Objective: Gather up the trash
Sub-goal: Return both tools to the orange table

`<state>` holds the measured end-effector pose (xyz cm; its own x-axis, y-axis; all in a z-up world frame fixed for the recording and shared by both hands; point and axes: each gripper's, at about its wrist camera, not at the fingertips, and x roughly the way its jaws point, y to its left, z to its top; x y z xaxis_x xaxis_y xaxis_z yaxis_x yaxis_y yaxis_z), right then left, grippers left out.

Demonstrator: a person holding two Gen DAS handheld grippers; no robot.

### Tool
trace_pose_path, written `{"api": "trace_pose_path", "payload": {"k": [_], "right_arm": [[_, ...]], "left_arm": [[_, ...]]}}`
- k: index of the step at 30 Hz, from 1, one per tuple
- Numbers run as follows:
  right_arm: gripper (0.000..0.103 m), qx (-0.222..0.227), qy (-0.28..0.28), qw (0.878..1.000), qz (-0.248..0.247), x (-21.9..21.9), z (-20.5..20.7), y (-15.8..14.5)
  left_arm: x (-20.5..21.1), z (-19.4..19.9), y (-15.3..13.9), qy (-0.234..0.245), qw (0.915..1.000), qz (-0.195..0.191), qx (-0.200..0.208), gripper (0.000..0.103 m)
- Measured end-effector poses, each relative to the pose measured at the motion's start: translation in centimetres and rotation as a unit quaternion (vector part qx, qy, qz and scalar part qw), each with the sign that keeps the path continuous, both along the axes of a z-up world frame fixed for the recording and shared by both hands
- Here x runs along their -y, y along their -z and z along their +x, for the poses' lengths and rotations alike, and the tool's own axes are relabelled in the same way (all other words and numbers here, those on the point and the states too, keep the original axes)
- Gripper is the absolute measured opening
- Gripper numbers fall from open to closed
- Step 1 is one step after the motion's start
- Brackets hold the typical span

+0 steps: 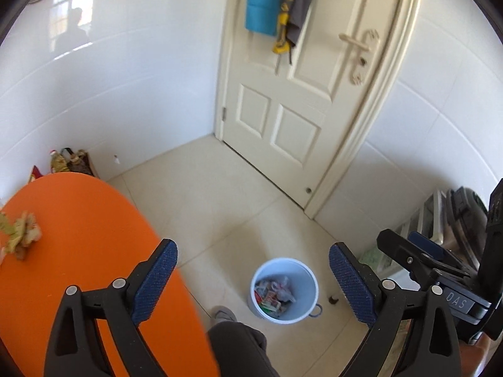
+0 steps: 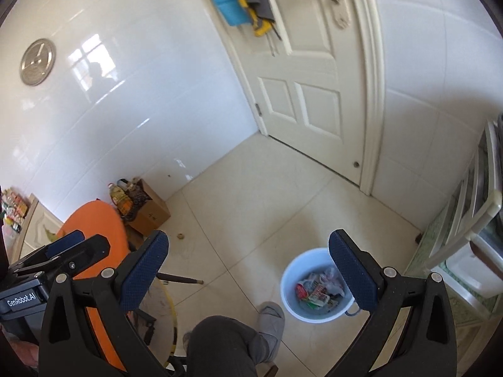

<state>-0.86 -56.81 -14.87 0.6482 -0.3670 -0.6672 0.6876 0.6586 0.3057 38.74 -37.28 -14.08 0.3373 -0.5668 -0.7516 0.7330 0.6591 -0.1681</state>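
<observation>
Claws gape wide, angled down over the bin.

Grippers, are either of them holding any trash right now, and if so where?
Neither. The left gripper and right gripper are both open with nothing between their pads.

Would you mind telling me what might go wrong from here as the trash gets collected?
1. The crumpled yellowish scrap lies near the orange oval table edge; a clumsy pinch may knock it off.
2. The small white bucket on the floor already holds wrappers, and a drop from table height could miss.
3. Both the left gripper and right gripper are open and empty.
</observation>
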Motion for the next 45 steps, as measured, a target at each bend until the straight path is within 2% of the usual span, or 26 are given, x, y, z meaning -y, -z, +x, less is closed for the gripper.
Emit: {"api": "trace_pose_path", "payload": {"k": [6, 10, 13, 18, 24, 30, 36, 41, 45], "right_arm": [[0.103, 0.018, -0.046, 0.998, -0.031, -4.7, 2.9, -3.2], [0.103, 0.031, -0.078, 0.995, -0.05, -7.9, 5.1, -5.0], [0.103, 0.039, -0.103, 0.992, -0.061, -10.2, 6.4, -6.2], [0.103, 0.059, -0.148, 0.984, -0.077, -14.5, 9.0, -8.3], [0.103, 0.079, -0.202, 0.971, -0.101, -19.3, 11.6, -10.3], [0.103, 0.09, -0.248, 0.956, -0.129, -23.9, 14.1, -11.2], [0.103, 0.078, -0.295, 0.942, -0.14, -27.6, 16.9, -10.7], [0.103, 0.06, -0.327, 0.933, -0.141, -29.4, 19.7, -9.5], [0.103, 0.038, -0.35, 0.926, -0.134, -30.3, 23.0, -7.8]], "left_arm": [[-7.7, -1.6, -3.1, -0.053, 0.9978, -0.031, 0.025, 0.096], [-14.0, -3.6, -6.4, -0.087, 0.994, -0.049, 0.046, 0.101], [-17.6, -4.9, -7.3, -0.109, 0.9906, -0.054, 0.062, 0.101], [-24.0, -7.4, -8.8, -0.153, 0.9823, -0.063, 0.087, 0.101], [-30.1, -10.3, -10.0, -0.212, 0.9666, -0.073, 0.124, 0.102], [-34.6, -13.8, -9.6, -0.259, 0.9516, -0.077, 0.147, 0.102], [-39.7, -16.4, -8.2, -0.307, 0.9374, -0.082, 0.142, 0.102], [-41.5, -16.4, -6.6, -0.332, 0.9326, -0.071, 0.124, 0.102], [-40.9, -14.1, -5.4, -0.345, 0.9314, -0.06, 0.1, 0.102]]}}
